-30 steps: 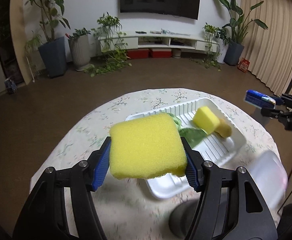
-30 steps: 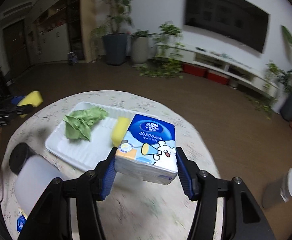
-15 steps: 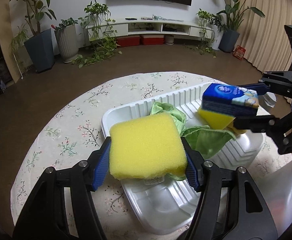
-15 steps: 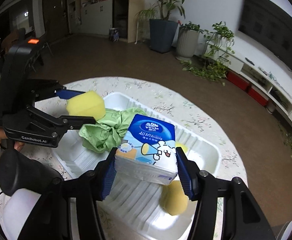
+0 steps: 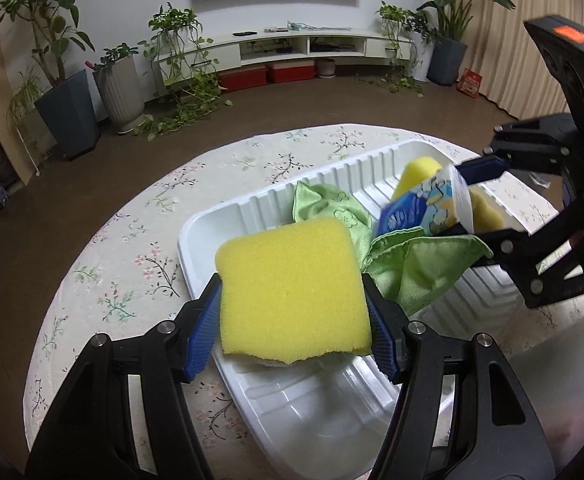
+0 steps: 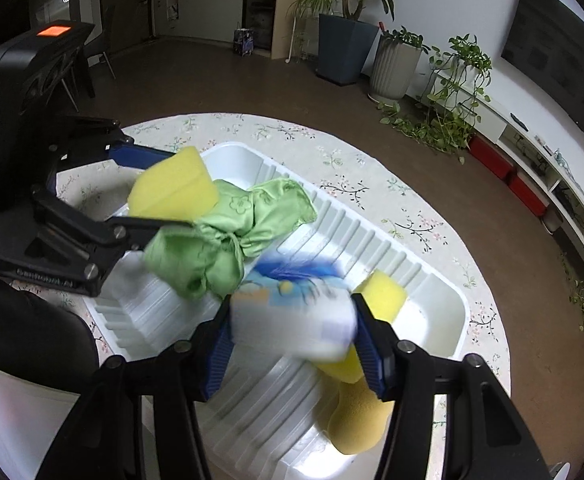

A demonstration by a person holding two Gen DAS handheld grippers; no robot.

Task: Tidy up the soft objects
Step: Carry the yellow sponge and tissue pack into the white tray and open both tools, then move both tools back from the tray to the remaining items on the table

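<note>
My left gripper (image 5: 294,320) is shut on a square yellow sponge (image 5: 292,296) and holds it over the near end of the white ribbed tray (image 5: 228,220). My right gripper (image 6: 292,334) holds a blue and white tissue pack (image 6: 292,312), blurred and tilting between the fingers, over the tray (image 6: 444,308). A crumpled green cloth (image 5: 412,268) lies in the tray's middle; it also shows in the right wrist view (image 6: 228,232). Yellow sponges (image 6: 384,292) lie at the tray's far end. The right gripper with the pack (image 5: 424,208) shows in the left wrist view.
The tray sits on a round table with a floral cloth (image 5: 140,240). A white container (image 6: 8,412) with a dark cap stands by the tray's near side. Potted plants (image 5: 64,92) and a low TV shelf (image 5: 292,44) stand beyond the table.
Both grippers have moved lower and further in over the tray. The tissue pack has tilted and blurs between the right fingers. The left sponge stays gripped.
</note>
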